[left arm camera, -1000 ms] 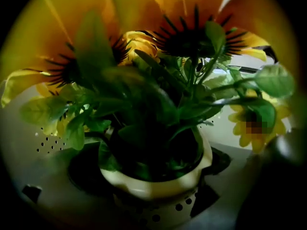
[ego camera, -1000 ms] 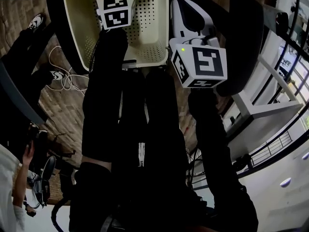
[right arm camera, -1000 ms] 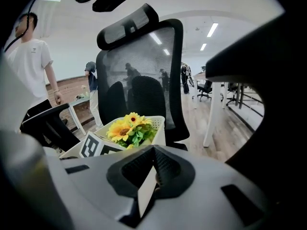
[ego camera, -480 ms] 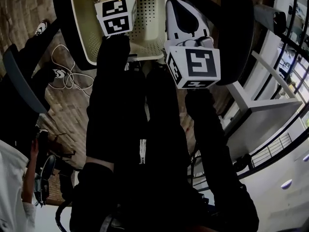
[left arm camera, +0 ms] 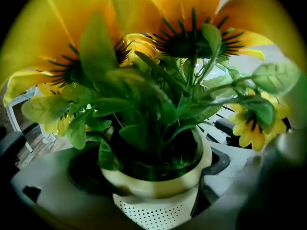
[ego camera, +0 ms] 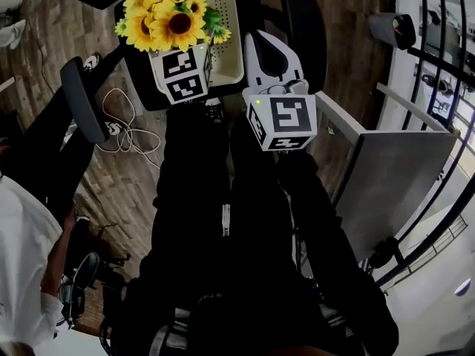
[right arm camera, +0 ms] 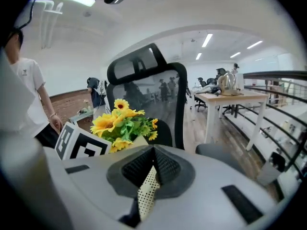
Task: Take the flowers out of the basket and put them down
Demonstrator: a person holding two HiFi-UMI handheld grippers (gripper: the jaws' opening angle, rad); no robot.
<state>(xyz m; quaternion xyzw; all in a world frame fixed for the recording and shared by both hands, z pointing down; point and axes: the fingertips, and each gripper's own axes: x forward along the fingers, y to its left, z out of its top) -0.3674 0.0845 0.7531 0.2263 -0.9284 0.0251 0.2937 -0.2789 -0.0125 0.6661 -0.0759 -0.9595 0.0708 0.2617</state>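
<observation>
Office floor (ego camera: 96,191) of wood planks and a black chair (right arm camera: 144,75) lay beyond both grippers. The left gripper (left arm camera: 153,178) had its jaws closed against the two sides of the cream pot (left arm camera: 144,189) holding the flowers (left arm camera: 182,37). The blooms stood straight ahead of it and filled most of its view. A perforated cream wall showed just under the pot, which suggested the pot had not yet cleared the basket (ego camera: 228,47). The right gripper (right arm camera: 152,169) had its jaws pinched together on a thin perforated edge of the basket, with the flowers off to its own left.

The step in hand looked like the lift-out, one gripper steadying the basket while the other took the pot. The next move would call for raising the pot straight up, kept upright, until its base passed the rim, then carrying it to a flat place. The white desk (ego camera: 393,191) to the right of the right gripper seemed the nearest one.

The head view showed only the marker cubes (ego camera: 185,76) with the blooms just beyond the left one, and neither pair of jaws. Only the left gripper view showed the pot between the jaws. Only the right gripper view showed the pinch on the basket edge, and a person in a white shirt (right arm camera: 21,90) far to that gripper's left.
</observation>
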